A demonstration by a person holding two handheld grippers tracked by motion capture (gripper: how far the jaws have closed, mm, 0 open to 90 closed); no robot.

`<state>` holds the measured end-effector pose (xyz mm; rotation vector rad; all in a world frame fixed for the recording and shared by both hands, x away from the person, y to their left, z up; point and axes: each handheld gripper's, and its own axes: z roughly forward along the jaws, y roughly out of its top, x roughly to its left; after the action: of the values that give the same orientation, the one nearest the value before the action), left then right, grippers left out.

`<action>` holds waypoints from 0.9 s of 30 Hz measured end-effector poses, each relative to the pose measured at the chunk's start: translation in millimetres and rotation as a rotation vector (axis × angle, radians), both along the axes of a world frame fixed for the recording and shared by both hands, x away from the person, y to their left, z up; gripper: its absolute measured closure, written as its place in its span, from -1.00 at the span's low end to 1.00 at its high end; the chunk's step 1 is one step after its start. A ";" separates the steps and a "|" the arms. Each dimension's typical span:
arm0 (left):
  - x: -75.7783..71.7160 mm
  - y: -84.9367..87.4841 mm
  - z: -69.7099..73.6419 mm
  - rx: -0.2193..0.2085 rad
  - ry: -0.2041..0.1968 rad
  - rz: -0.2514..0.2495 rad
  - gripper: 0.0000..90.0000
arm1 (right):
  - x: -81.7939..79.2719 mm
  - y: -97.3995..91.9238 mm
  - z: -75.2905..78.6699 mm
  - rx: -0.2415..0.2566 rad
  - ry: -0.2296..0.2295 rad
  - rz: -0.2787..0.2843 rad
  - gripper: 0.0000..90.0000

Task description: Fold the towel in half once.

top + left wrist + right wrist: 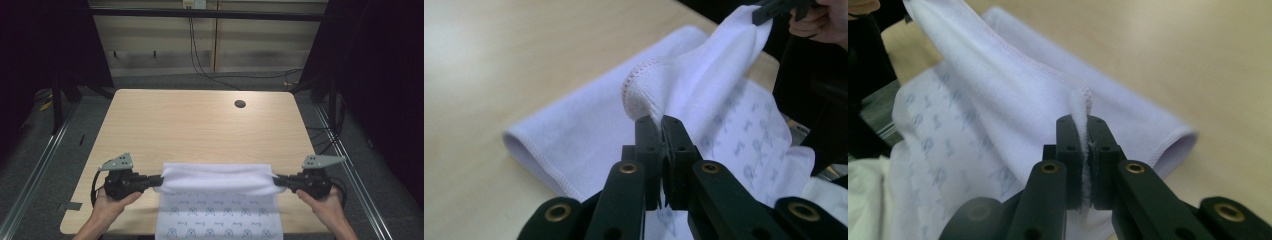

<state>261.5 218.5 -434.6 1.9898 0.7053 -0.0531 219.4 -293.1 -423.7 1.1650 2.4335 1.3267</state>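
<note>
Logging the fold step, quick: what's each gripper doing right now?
Left gripper: shut on the cloth, at its left corner.
Right gripper: shut on the cloth, at its right corner.

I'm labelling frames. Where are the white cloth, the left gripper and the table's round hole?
white cloth [215, 176]: high view, on its folded-over top.
left gripper [159, 180]: high view, at the jaws' tips pinching the cloth's corner.
round hole [240, 104]: high view, its centre.
</note>
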 end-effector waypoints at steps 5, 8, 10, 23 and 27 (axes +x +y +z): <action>-8.9 -4.8 -35.6 0.045 0.092 -0.029 0.94 | -18.0 4.8 -31.0 -0.072 0.090 0.012 0.91; -18.3 -12.4 -44.6 0.129 0.098 -0.069 0.94 | -23.4 6.8 -41.1 -0.088 0.147 0.010 0.92; -17.8 -12.4 -50.0 0.136 0.122 -0.064 0.94 | -25.9 9.0 -51.0 -0.113 0.176 0.019 0.91; -6.5 -14.5 -62.9 0.186 0.144 -0.044 0.94 | -7.3 14.0 -67.9 -0.106 0.217 0.001 0.92; 17.0 -19.9 -61.9 0.226 0.075 -0.025 0.95 | 3.9 21.9 -65.1 -0.180 0.170 -0.005 0.93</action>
<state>278.5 198.6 -496.5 2.2228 0.7625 -0.0660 223.3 -271.2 -488.8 1.2817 2.6009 1.0187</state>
